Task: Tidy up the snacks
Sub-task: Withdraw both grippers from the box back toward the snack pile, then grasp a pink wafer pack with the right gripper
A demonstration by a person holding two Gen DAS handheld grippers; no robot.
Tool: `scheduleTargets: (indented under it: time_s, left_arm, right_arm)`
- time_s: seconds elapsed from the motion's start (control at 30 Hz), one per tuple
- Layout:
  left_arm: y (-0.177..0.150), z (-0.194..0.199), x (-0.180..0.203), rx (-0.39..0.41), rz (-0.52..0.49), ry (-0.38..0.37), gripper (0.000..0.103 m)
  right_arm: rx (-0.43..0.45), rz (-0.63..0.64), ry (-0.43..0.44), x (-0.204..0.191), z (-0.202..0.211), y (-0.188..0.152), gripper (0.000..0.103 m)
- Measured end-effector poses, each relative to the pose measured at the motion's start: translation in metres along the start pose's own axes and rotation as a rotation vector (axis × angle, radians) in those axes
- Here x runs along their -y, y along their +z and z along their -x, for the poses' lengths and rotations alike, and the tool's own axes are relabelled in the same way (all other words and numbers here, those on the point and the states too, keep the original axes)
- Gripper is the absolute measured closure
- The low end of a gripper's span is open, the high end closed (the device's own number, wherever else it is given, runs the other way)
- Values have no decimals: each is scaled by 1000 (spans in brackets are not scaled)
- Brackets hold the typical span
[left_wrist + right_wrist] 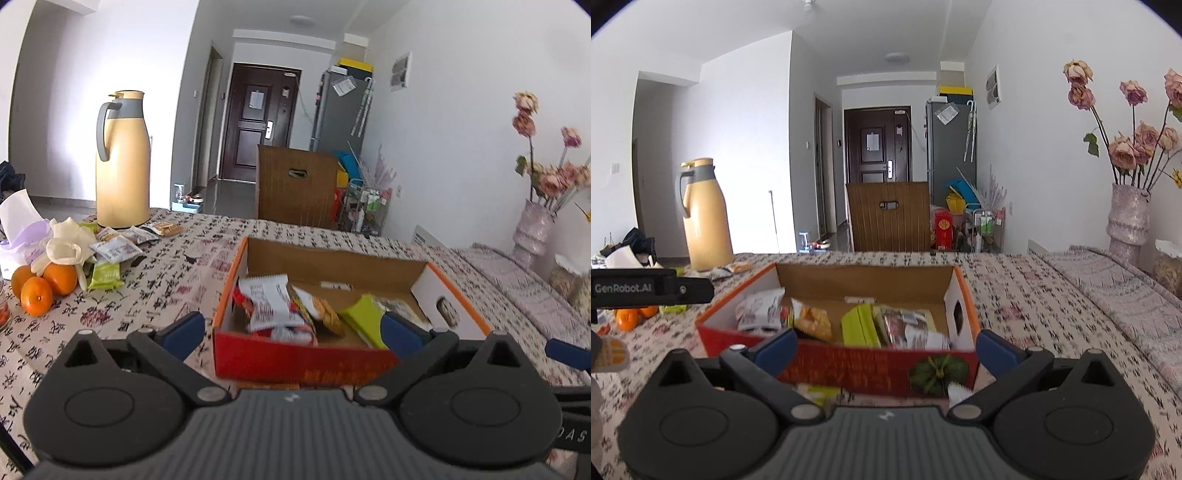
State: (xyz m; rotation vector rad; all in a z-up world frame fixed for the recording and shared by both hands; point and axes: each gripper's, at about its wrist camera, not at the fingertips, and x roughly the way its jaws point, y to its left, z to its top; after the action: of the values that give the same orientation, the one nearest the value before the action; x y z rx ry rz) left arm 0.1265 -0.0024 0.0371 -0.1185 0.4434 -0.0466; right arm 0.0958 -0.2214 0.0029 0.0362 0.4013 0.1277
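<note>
A cardboard box (295, 360) with a red front and orange rim sits on the patterned tablecloth. Inside it are a white-and-red packet (269, 302), an orange packet (325, 312) and a green packet (364, 319). My left gripper (293, 334) is open just before the front wall, holding nothing. In the right wrist view the box (864, 363) also holds a dark printed packet (905, 325). My right gripper (886, 349) is open at the box's front, empty. Two pale packets (816, 393) lie on the cloth under it. Several loose snack packets (114, 251) lie beside the thermos.
A tall yellow thermos (122, 166) stands at the back left. White gloves (62, 247), oranges (37, 291) and a tissue pack (18, 221) crowd the left side. A vase of dried roses (1128, 218) and a jar (1169, 266) stand at the right. A wooden chair back (890, 216) is behind the table.
</note>
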Motion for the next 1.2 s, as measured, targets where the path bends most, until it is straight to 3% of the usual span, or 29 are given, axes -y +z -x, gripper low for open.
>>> scheduleTargets:
  time_s: [0.3,0.7,0.8,0.87,1.07,1.2]
  left_arm:
    - [-42,29,-4,2,-91,-25,0]
    - [-79,17,-35,-103,-50,17,0]
    - [-85,16,-38,-112,-53,5,0]
    - [-86,17,-37,-106,-62,-2,0]
    - [-88,13,-42,-99,-32,-32,0]
    - [-89,13,-42,-98,-27,-35,0]
  right_arm:
    - [-47,-7,-11,7,33,-40,0]
    - [-96,-18,-10,15,45,-65,1]
    - [-92,-1,18,7,41,-61,8]
    - [-99,16,43,-1,36,-58,21]
    - [-166,57,115,-25,11,-52,40]
    - [-230,67,127,-35,-13,-50,47]
